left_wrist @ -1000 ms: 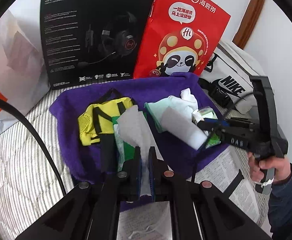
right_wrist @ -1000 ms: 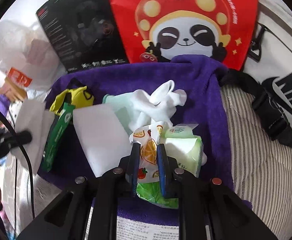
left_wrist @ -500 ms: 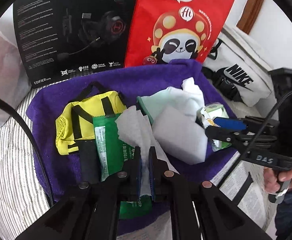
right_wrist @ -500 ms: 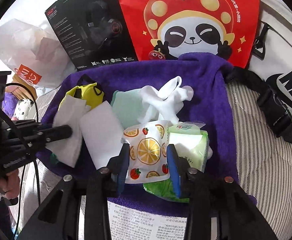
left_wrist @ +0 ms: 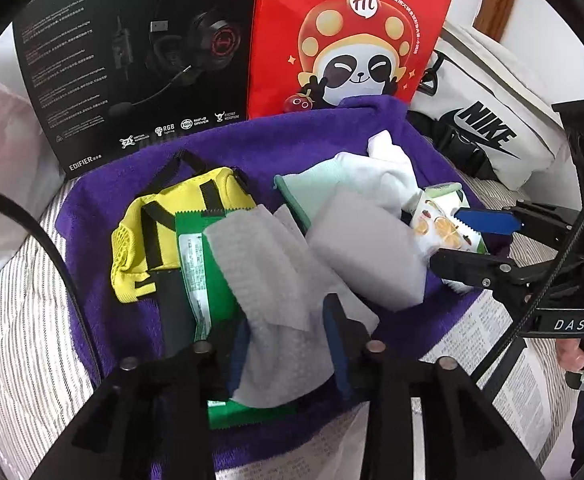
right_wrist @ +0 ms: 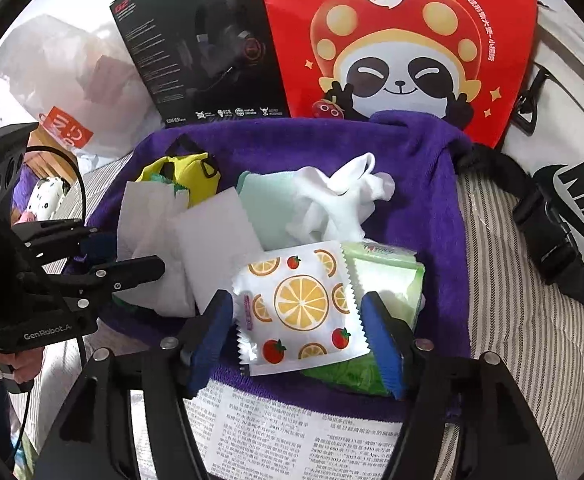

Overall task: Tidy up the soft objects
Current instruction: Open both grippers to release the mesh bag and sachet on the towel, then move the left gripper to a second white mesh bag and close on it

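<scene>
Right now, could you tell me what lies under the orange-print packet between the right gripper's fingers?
Under the orange-print packet lies a green tissue pack, on the purple towel. The pack's near left part is covered, so anything beneath there cannot be seen.

The purple towel (right_wrist: 424,184) is fuzzy cloth. The orange-print packet (right_wrist: 298,306) is shiny, smooth plastic with zigzag ends. The white wipe (left_wrist: 267,272) looks soft and bumpy. The white sponge block (left_wrist: 366,256) looks matt and smooth. The yellow pouch (left_wrist: 163,224) is netted cloth. The red bag (right_wrist: 396,36) is glossy.
</scene>
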`<state>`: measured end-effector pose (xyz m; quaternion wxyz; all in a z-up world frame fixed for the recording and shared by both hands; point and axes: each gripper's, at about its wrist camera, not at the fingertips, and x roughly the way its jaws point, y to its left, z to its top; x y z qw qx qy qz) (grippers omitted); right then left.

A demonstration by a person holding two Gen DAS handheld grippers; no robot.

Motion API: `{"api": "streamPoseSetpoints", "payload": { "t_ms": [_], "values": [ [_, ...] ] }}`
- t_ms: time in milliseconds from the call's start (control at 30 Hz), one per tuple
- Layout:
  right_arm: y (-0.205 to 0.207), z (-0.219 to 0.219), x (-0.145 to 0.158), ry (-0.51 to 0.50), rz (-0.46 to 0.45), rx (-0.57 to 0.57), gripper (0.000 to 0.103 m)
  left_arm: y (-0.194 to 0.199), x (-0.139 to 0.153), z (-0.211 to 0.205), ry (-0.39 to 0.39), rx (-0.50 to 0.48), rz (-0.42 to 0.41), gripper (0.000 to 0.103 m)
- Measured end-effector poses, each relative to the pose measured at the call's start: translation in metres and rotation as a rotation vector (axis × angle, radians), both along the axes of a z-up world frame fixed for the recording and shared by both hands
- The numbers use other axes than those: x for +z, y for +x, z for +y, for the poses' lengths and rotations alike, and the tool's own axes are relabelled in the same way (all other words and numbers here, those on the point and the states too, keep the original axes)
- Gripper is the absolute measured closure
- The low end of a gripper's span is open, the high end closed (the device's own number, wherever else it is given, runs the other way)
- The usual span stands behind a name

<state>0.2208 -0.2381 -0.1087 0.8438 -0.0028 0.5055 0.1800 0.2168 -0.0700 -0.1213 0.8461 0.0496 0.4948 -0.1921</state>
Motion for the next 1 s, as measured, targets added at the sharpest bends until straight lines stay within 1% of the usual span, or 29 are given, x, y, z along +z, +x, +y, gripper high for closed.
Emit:
{"api": "streamPoseSetpoints", "payload": {
  "t_ms": [67,167,233,400,533,667,833,933,1000],
  "values": [
    [-0.001,-0.001,0.0,-0.005,0.002,-0.006,0.035,-0.002,0.001,0.002,-0.004,0.006,0.006,0.063],
    [-0.003,-0.003,0.001,-0.028,-0.005,-0.028,0.029,-0.006,0.004,0.006,0.007,0.018,0.006,0.056],
    [-0.004,-0.006,0.003,-0.029,-0.011,-0.04,0.027,-0.009,0.007,0.009,0.003,0.029,0.007,0.052],
    [-0.008,-0.013,0.009,-0.034,-0.022,-0.075,0.023,-0.02,0.02,0.019,-0.01,0.046,-0.006,0.049],
    [-0.017,-0.018,0.018,-0.024,-0.036,-0.095,0.023,-0.037,0.032,0.024,-0.006,0.036,-0.032,0.046],
    [-0.035,-0.024,0.033,-0.016,-0.064,-0.107,0.023,-0.06,0.04,0.025,-0.011,0.0,-0.05,0.041],
    [-0.063,-0.035,0.044,-0.021,-0.09,-0.125,0.023,-0.088,0.037,0.024,-0.013,-0.044,-0.049,0.04],
    [-0.085,-0.046,0.046,-0.022,-0.093,-0.145,0.023,-0.101,0.029,0.022,-0.031,-0.062,-0.028,0.04],
    [-0.097,-0.052,0.045,-0.019,-0.092,-0.154,0.023,-0.109,0.023,0.018,-0.03,-0.081,-0.021,0.04]
  ]
}}
